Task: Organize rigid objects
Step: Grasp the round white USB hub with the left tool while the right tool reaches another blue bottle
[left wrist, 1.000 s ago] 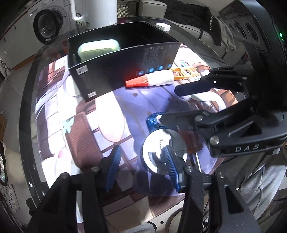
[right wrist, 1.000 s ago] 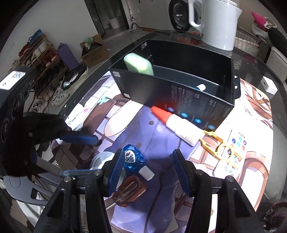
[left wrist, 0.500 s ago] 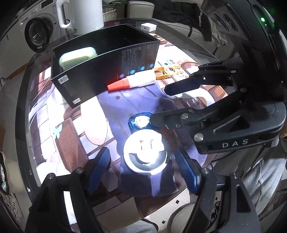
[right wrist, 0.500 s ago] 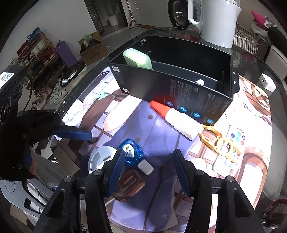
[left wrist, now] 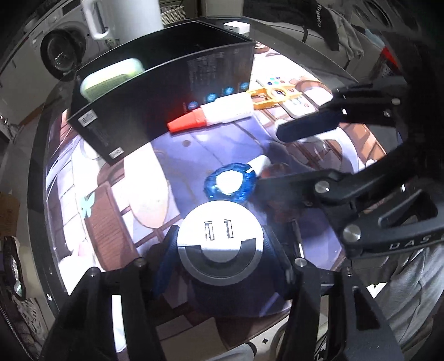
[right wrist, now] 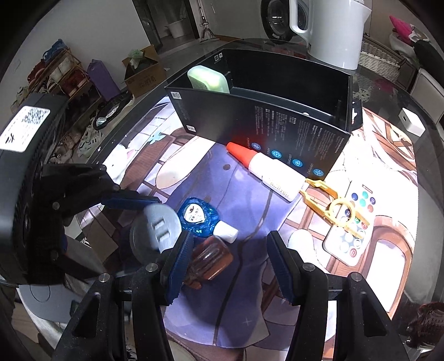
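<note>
1. The left gripper [left wrist: 219,247] clamps the round grey USB puck [left wrist: 220,244] between its blue pads, near the black box [left wrist: 155,91]
2. The right gripper [right wrist: 230,266] stands open, holding nothing
3. Just beyond the puck lies the blue bottle [right wrist: 198,218]
4. The red-capped glue bottle [right wrist: 266,172] rests against the box front; a green case [right wrist: 208,79] stands inside

A round glass desk [right wrist: 194,55] carries a printed mat [right wrist: 194,172]. At twelve o'clock stands a washing machine [left wrist: 55,52] beside a wicker basket [right wrist: 380,52]. At ten o'clock a shoe rack [right wrist: 58,75] lines the pale wall [right wrist: 91,25], with a cardboard box [right wrist: 144,75] on the grey floor.
</note>
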Tool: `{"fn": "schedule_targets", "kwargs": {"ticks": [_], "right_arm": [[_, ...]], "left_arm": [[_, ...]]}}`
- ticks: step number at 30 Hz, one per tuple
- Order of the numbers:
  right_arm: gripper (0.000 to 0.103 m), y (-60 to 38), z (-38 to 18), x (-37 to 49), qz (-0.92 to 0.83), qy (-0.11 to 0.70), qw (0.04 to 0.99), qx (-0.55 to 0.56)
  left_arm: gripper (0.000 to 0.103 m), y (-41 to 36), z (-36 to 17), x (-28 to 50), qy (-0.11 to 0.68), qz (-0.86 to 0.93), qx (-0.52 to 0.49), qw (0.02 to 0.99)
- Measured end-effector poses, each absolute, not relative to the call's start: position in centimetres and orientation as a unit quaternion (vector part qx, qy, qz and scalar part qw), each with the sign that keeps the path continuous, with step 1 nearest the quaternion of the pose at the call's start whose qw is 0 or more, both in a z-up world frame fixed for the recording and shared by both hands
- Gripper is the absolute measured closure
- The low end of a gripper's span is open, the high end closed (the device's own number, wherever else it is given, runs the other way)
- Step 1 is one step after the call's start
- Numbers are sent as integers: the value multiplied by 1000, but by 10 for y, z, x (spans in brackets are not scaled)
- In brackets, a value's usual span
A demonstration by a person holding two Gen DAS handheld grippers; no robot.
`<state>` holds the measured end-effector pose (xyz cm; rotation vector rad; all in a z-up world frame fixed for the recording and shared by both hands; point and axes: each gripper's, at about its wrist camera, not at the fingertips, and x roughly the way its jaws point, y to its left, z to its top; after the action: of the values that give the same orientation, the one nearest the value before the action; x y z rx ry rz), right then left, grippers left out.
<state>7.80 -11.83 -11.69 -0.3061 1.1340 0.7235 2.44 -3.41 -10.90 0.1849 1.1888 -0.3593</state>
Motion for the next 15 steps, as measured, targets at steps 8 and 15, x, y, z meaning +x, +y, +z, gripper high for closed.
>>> {"fn": "schedule_targets", "kwargs": {"ticks": [8,15], "right_arm": [[46,-103,-122,78,340,525,766,-149],[46,-85,-128,76,344,526,761,-161]], "left_arm": [[46,15,-112,35,559,-114,54,819],[46,29,-113,29,558,-108,51,821]]}}
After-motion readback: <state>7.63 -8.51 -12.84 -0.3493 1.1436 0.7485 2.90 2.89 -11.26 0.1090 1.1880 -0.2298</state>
